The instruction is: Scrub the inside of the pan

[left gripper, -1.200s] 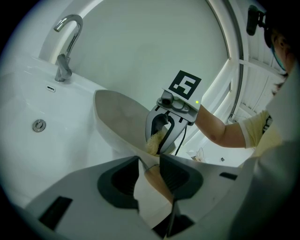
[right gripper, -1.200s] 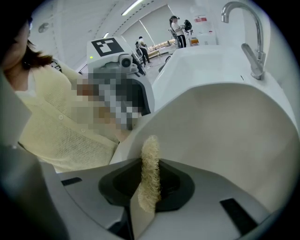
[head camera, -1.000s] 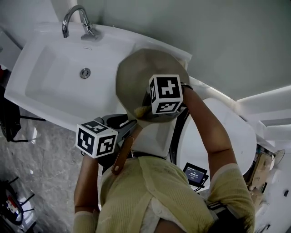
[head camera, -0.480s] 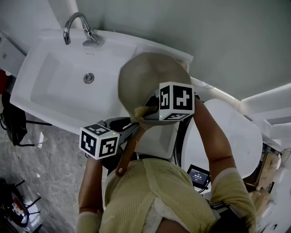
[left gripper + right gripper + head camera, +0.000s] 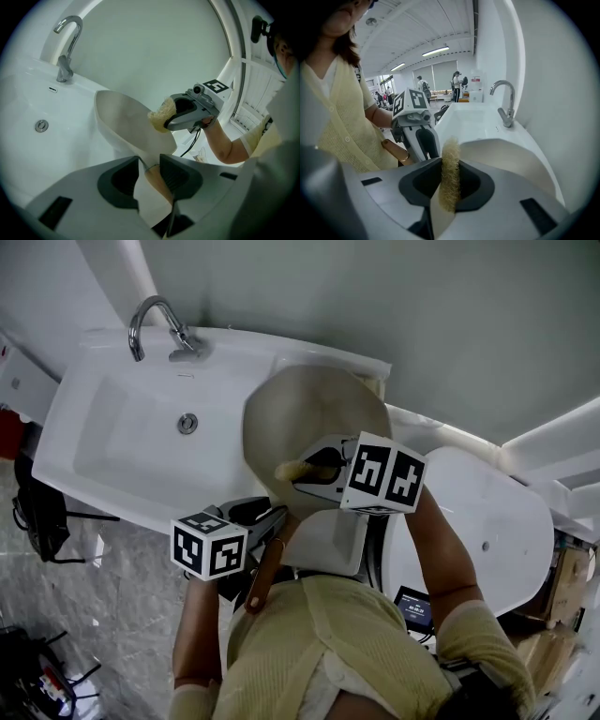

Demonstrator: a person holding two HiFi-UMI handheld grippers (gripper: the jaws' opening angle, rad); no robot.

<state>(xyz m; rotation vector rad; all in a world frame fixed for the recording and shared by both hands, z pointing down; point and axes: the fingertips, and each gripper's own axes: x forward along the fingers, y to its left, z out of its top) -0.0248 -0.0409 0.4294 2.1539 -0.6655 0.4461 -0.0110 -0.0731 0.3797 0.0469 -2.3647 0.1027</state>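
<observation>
Observed from beside the basin: the round beige pan (image 5: 309,409) is held in the air over the right end of the white ceramic sink (image 5: 89,470), well apart from the chrome faucet (image 5: 155,320). It is tilted, with its hollow side turned toward the person. This placing appears meant to let any runoff fall into the basin.

The left gripper (image 5: 150,161) is clenched on the pan's brown wooden handle (image 5: 156,183), which sits between its two jaws. This grip carries the pan and, in my judgement, steadies it against the push of the scrubbing.

The right gripper (image 5: 450,183) is clamped on a yellowish fibrous scrub pad (image 5: 450,159). The pad stands on edge between the jaws, with its free end sticking out beyond them. In the head view and the left gripper view that free end lies against the pan's inner surface, near the lower rim by the handle.

Assessment: scrubbing is under way. The upper inside of the pan looks bare of the pad and likely needs covering.
</observation>
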